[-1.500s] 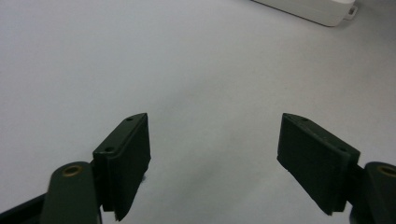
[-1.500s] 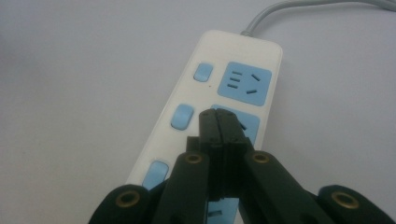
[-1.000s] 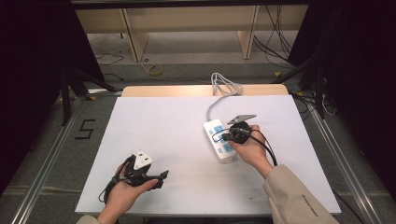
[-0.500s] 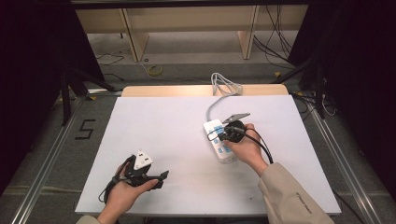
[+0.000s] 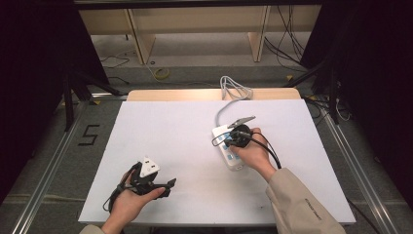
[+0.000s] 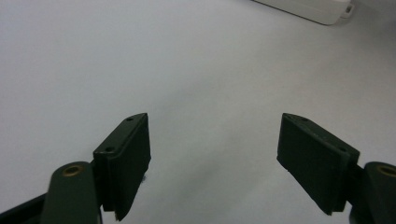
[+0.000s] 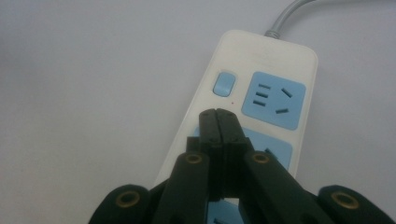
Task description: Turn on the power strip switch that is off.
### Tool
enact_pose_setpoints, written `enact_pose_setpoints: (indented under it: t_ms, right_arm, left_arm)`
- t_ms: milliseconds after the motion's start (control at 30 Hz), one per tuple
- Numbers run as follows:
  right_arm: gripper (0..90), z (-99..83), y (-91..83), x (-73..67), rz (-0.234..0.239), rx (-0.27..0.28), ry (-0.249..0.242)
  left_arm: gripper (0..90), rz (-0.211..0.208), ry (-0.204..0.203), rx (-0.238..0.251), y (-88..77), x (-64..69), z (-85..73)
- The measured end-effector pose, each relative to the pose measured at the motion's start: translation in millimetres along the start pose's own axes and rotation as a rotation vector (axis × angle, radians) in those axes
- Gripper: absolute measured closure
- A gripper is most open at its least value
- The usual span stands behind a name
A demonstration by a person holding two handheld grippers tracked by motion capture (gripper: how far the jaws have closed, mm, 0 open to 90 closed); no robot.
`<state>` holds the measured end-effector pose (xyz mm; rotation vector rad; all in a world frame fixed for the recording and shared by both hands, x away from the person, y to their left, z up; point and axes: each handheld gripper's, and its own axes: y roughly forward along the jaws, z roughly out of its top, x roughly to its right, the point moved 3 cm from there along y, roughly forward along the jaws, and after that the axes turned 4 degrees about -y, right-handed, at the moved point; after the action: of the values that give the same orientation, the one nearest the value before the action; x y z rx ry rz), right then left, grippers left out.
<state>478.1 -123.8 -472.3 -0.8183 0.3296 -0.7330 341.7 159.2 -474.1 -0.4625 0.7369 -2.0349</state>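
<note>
A white power strip [image 5: 221, 133] with blue sockets lies right of the table's middle, and its grey cable [image 5: 234, 90] coils at the far edge. My right gripper [image 5: 233, 139] hovers over the strip, shut with nothing in it. In the right gripper view the closed tips [image 7: 218, 113] sit just below the strip's blue switch [image 7: 223, 84], over the power strip [image 7: 280, 56]; whether they touch it I cannot tell. My left gripper [image 5: 167, 186] rests at the near left, open and empty. Its jaws [image 6: 215, 120] stand wide over bare table, with the strip's end [image 6: 303, 5] far off.
The white sheet [image 5: 170, 131] covers the tabletop, with a wooden strip [image 5: 170, 94] showing at its far edge. Shelving and loose cables [image 5: 287, 44] lie on the floor beyond. Metal rails run along both sides.
My right gripper has shifted slightly left over the power strip, still shut. The left gripper has stayed put.
</note>
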Motion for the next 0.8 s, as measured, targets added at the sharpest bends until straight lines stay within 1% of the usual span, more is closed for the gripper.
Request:
enact_pose_setpoints:
  t_ms: [400,467,500,800]
  right_arm:
    - [90.0,6.1,5.4,-3.8,0.015,-0.034,-0.012]
    - [90.0,7.1,5.2,-4.1,0.009,-0.047,-0.005]
    - [90.0,7.6,5.5,-3.8,0.010,-0.050,-0.012]
    - [90.0,11.8,6.2,-6.0,0.013,-0.088,-0.017]
  left_arm:
    - [25.3,0.000,0.009,-0.006,-0.2,-0.3,-0.2]
    - [25.3,-0.001,0.009,-0.006,-0.3,-0.3,-0.2]
    - [25.3,-0.001,0.010,-0.006,-0.3,-0.3,-0.2]
    - [25.3,0.000,0.011,-0.005,-0.3,-0.2,-0.1]
